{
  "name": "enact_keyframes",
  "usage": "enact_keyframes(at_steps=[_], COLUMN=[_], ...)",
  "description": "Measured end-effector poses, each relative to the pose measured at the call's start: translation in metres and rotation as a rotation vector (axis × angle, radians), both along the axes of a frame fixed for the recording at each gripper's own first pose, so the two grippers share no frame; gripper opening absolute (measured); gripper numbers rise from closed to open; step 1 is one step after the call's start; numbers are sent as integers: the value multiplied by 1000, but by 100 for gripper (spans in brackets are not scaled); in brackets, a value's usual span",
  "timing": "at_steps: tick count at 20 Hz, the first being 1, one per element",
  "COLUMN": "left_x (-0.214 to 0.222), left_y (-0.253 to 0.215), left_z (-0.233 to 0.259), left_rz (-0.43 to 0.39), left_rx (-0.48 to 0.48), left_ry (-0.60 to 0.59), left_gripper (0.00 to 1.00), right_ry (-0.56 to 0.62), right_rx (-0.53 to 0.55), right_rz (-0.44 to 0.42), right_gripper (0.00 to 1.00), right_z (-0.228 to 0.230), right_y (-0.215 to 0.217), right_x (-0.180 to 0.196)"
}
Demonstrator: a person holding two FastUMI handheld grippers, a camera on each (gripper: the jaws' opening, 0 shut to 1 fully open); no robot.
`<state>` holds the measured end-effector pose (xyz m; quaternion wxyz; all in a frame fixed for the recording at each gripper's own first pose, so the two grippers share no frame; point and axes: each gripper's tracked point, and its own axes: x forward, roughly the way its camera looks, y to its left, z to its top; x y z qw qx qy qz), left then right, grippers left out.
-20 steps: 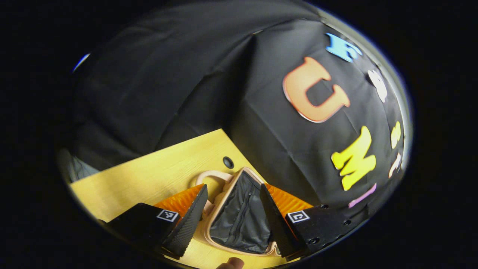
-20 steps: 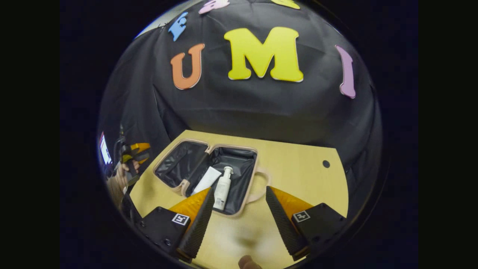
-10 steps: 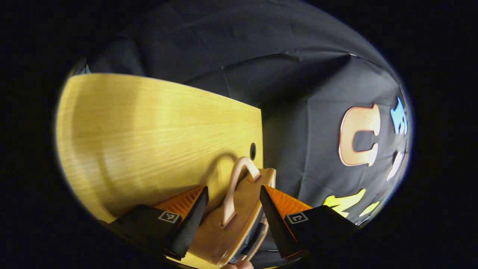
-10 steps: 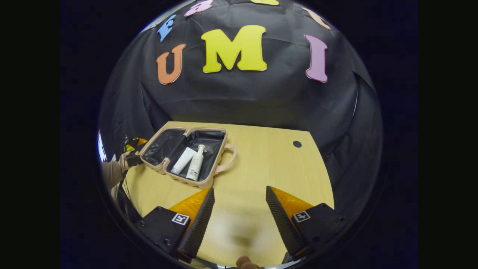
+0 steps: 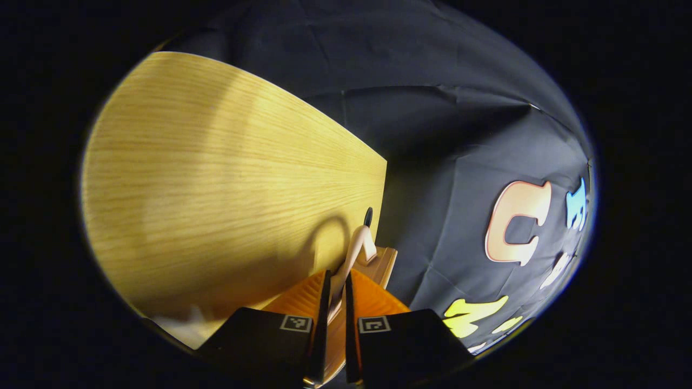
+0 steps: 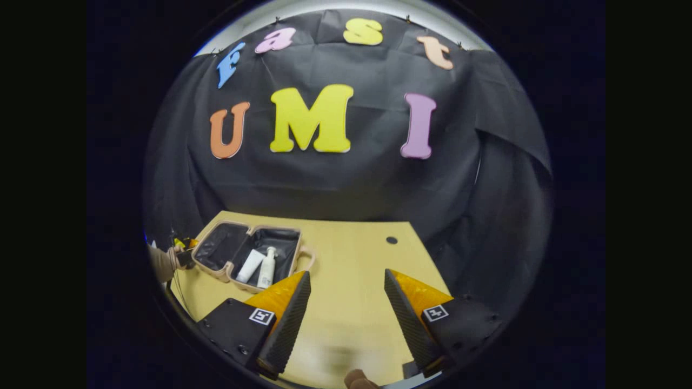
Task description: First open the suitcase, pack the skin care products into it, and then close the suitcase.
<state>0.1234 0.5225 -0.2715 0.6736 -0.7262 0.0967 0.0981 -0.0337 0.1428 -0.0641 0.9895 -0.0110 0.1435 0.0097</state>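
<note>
A recording booth: black cloth wall behind wooden table.

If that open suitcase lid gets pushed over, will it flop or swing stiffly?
The suitcase looks hard-shelled, so its lid would probably swing as one rigid piece. The tube and pump bottle lie loose inside, so they might slide. It seems small, likely light.

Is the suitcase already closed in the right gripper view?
No, the suitcase lies open on the table, with a tube and a pump bottle inside one half.
</note>
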Motion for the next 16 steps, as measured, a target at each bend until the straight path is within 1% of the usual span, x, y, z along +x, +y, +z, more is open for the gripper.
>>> enact_keyframes(at_steps=[1,3,4,5,7,9,13,14,16], left_x=[-3,-4,-2,-3,-4,-7,-2,-3,-3], left_y=[-2,4,5,4,0,-5,-29,-36,-57], left_z=[2,11,24,38,57,75,140,154,178], left_rz=[-5,17,23,22,6,-17,-51,-60,-97], left_rx=[25,50,63,83,159,260,497,577,768], left_ry=[18,30,11,-4,3,43,20,23,32], left_gripper=[12,9,8,7,5,4,4,4,4], right_ry=[-19,-28,-30,-33,-51,-77,-124,-132,-157], right_rx=[-5,-4,-2,3,34,54,73,78,81], right_rz=[3,16,18,16,-3,-29,-11,-7,4], right_gripper=[78,80,78,80,80,80,80,80,80], right_z=[4,5,5,5,10,17,32,34,41], right_y=[0,-3,-6,-11,-23,-36,-49,-52,-59], right_x=[-3,-7,-7,-7,-5,-2,3,6,11])
